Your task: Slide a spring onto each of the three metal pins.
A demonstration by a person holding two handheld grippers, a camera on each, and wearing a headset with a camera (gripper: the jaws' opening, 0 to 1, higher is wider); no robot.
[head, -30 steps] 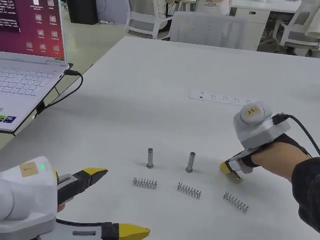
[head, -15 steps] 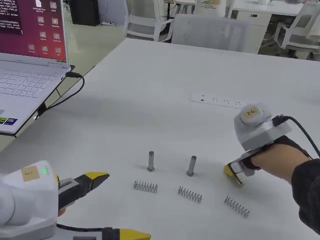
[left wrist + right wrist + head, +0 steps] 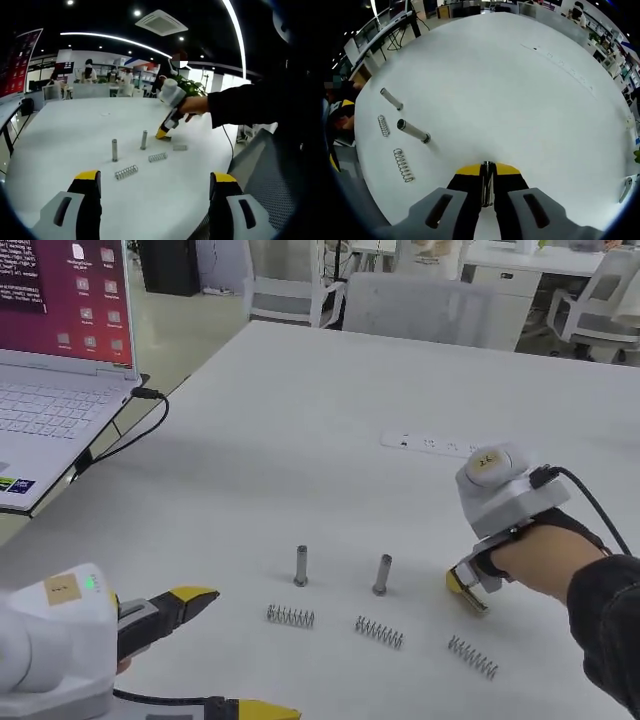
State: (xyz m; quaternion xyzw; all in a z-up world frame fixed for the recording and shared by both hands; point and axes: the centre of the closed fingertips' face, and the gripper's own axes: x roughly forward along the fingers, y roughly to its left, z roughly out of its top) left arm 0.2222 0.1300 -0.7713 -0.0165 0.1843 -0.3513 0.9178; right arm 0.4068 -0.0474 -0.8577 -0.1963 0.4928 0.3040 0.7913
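3rd pin mostly hid in R gripper jaws | L gripper cut btm edge | laptop cut left

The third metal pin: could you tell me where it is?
The pin is clamped in the right tongs, right of the nearest upright pin in the head view.

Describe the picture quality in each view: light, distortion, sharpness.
Head view: even, soft light on the white table, faint shadows, middle spring sharp. Left gripper view: strong fisheye, ceiling light strip bowed, left tool crisp, jaws wide apart. Right gripper view: table rim curves, the pin clamped in the right tool slightly blurred.
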